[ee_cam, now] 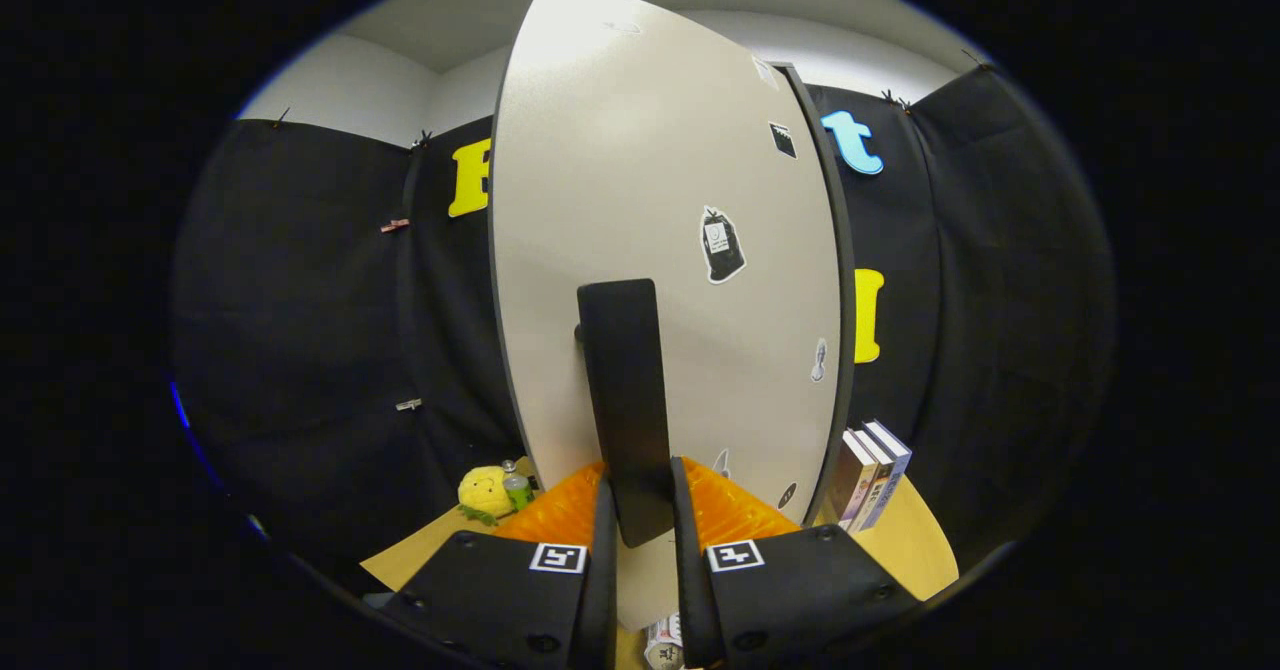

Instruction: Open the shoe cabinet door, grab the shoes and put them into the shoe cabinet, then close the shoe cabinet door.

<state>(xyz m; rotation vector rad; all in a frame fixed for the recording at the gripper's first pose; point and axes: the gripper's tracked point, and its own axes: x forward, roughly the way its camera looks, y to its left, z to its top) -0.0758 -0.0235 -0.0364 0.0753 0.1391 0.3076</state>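
Note:
The shoe cabinet door [640, 170] is a tall pale panel with a few small stickers, standing right in front of me. Its dark side edge [838, 280] shows on the right. A black upright bar handle [625, 390] is mounted on the door. My gripper [645, 515] is shut on the lower end of this handle, with one finger pressing on each side. The door hides the inside of the cabinet.
Left of the door, a yellow plush toy [486, 490] and a small green-capped bottle [517, 491] sit on a light wooden surface [915, 550]. A few upright books [870, 475] stand to the right of the door. Black cloth walls the booth behind.

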